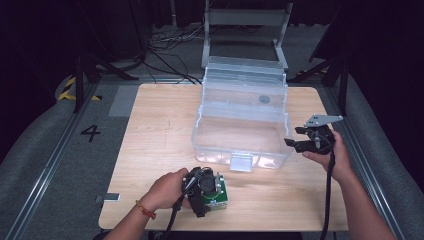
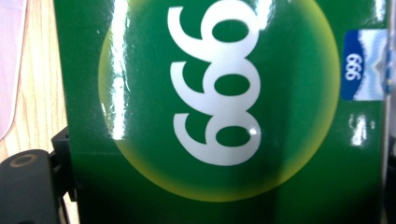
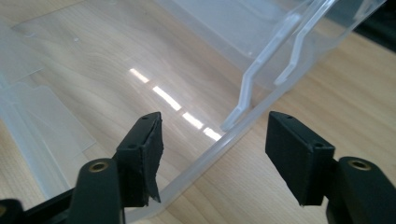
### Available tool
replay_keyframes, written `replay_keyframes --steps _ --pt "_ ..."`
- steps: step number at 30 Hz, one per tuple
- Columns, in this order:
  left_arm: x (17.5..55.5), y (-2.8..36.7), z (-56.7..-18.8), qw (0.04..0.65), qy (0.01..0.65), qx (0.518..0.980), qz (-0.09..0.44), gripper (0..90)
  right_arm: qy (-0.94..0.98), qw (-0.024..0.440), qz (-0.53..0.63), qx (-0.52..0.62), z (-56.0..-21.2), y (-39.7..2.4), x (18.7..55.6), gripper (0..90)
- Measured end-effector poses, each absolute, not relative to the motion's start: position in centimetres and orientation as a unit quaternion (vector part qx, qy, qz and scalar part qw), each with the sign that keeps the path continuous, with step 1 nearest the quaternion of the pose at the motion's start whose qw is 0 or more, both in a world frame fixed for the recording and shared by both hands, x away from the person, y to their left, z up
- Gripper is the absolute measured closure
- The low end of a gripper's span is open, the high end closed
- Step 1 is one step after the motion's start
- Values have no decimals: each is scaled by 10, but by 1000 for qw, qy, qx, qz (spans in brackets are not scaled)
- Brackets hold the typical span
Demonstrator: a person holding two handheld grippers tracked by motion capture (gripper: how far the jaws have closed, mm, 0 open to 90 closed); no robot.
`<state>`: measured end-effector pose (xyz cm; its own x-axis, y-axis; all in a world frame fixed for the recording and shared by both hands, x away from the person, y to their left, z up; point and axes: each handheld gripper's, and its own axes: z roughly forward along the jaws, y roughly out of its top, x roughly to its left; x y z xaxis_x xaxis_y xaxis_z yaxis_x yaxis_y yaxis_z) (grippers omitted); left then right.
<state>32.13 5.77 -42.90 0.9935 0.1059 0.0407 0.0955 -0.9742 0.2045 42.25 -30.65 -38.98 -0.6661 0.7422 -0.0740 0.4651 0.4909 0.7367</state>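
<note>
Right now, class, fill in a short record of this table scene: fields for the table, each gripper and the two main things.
Table: light wooden table
Box: green box with white digits, near the front edge
Container: clear plastic container, open, mid-table
Left gripper: left gripper on the green box
Right gripper: right gripper open, jaws either side of the container's rim, not pressing it

Overhead view wide; gripper views close, sharing table [image 1: 160, 125].
</note>
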Motion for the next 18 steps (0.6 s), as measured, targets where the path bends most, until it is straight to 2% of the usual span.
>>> replay_keyframes --steps 3,8,18 --pt "321 57 -430 99 51 993 28 118 838 168 363 370 -399 -308 429 405" --pt "319 54 -432 86 50 994 34 98 839 148 364 377 -410 -306 435 403" --pt "318 53 -433 81 52 995 38 92 843 151 362 369 -411 -304 436 408"
